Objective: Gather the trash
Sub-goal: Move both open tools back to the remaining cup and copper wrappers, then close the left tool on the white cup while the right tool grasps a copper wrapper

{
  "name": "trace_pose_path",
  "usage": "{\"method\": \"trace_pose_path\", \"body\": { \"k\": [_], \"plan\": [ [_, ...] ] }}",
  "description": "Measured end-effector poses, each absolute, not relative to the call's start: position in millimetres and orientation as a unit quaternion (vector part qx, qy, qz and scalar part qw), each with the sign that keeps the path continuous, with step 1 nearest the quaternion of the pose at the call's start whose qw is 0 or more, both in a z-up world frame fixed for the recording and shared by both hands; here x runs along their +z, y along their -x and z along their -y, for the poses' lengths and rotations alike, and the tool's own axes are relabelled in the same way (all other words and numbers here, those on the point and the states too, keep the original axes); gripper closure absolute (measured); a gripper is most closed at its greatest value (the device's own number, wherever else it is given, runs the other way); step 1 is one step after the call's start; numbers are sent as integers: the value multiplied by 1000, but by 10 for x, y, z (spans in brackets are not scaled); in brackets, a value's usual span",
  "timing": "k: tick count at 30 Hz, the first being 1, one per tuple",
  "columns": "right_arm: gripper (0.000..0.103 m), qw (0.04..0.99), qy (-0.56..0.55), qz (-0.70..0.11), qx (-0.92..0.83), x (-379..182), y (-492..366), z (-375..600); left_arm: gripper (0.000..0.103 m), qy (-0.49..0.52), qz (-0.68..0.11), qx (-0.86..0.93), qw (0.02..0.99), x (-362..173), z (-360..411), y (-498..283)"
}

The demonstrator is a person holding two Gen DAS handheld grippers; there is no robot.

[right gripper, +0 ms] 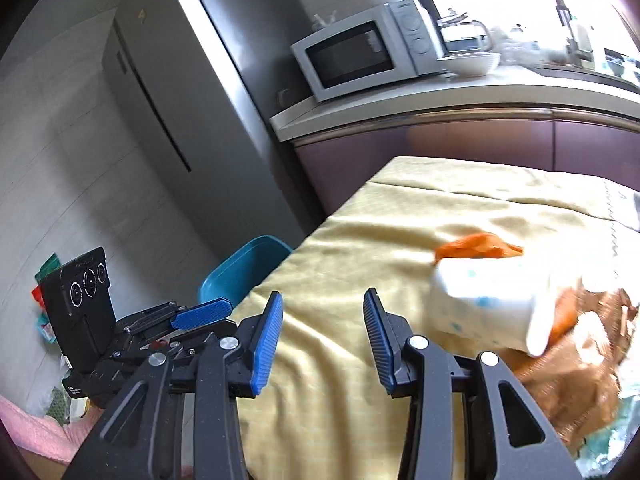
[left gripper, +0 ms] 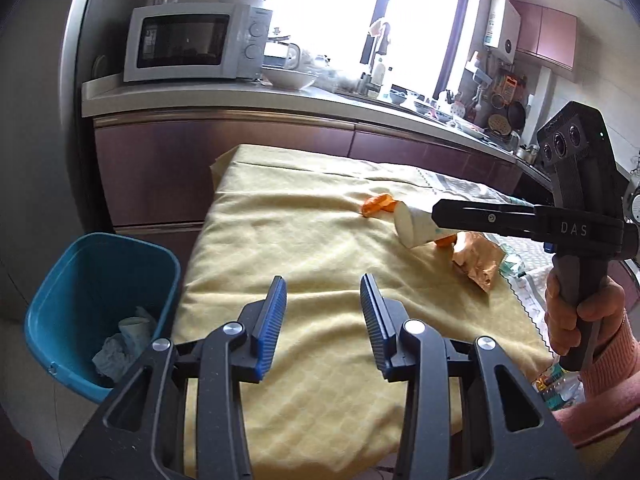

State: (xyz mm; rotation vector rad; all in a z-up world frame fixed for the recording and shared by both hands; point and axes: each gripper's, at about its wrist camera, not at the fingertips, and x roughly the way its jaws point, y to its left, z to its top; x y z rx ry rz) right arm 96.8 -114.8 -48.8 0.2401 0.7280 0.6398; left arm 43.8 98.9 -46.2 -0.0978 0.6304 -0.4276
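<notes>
Yellow-clothed table (left gripper: 320, 240) | paper cup (left gripper: 414, 226) lies on its side, far right, long axis left-right | right tool (right gripper: 323, 340) nearer, open, empty | left tool (left gripper: 323, 328) open, empty | blue bin (left gripper: 100, 280) left.

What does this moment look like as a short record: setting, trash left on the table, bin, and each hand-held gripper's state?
setting: kitchen; table with yellow cloth in front of a counter with a microwave
trash on table: paper cup on its side, orange scraps, brown wrapper
bin: blue bin on the floor at the table's left edge; crumpled paper inside
left hand-held gripper: open, nothing between the pads
right hand-held gripper: open, empty, near the cup
</notes>
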Motion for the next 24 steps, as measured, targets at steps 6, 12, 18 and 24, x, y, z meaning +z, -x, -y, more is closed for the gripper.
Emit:
{"method": "trace_pose_path", "body": {
  "k": [6,12,18,24],
  "plan": [
    [62,898,-153,-347,223,-589,-826,1891,62,27,-312,-252,916,-486,-514,-608],
    [59,905,-180,-350,158,-739,-767,2371,60,27,-323,-285,902,-484,-172,-823],
    [56,906,-194,-353,130,-836,-742,2627,58,32,-333,-305,892,-474,80,-1032],
    [51,906,-186,-360,126,-891,-784,2668,58,36,-348,-315,882,-502,272,-1214]
  ]
}}
